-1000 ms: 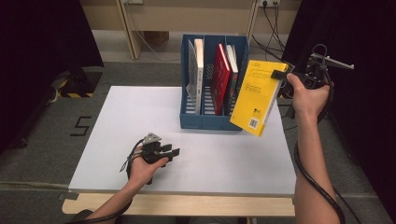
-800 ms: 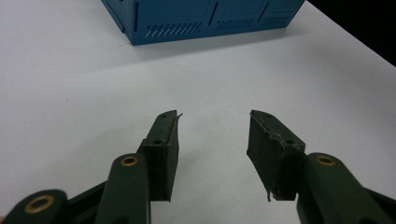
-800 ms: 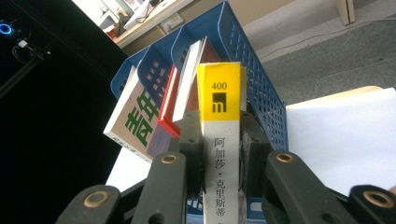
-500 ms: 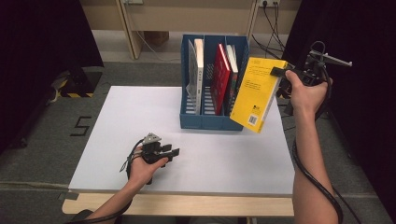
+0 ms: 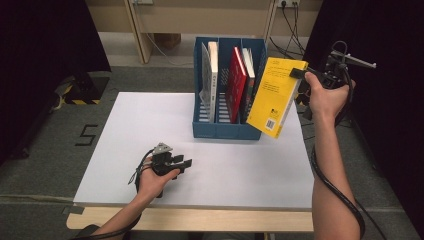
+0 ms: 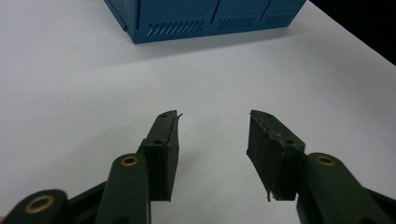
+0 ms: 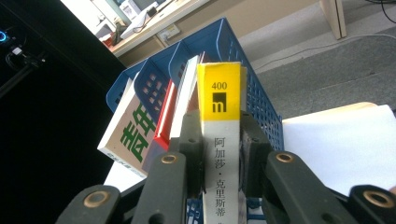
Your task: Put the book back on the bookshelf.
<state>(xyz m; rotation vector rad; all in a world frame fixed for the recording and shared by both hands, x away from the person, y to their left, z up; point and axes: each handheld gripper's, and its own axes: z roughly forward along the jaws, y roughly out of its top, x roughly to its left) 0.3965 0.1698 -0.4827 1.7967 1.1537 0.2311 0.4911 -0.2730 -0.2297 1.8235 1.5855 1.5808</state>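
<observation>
Two handheld black two-jaw grippers, one per hand. One blue perforated plastic file rack with three slots, upper centre of the high view, standing on one white rectangular table top. Four books counted inside the rack: a grey-covered book and a white-spined book in the left slot, a red-covered book in the middle, a dark book with a pale page edge towards the right. One more book outside the rack: a yellow paperback, right of centre in the high view, tilted, lower corner hanging just in front of the rack's right front corner, clear of the table.

Yellow cover with lines of small dark print and a white barcode patch near the lower corner. In the right gripper view, spine yellow above with "400" and a black square logo, white below with black Chinese characters.

Right gripper, upper right of the high view, closed on the yellow paperback near its top edge, one pad pressed on each side of the spine. Left gripper, lower left of centre, low over the table; jaws wide apart, nothing between the pads, bare white table beneath.
</observation>
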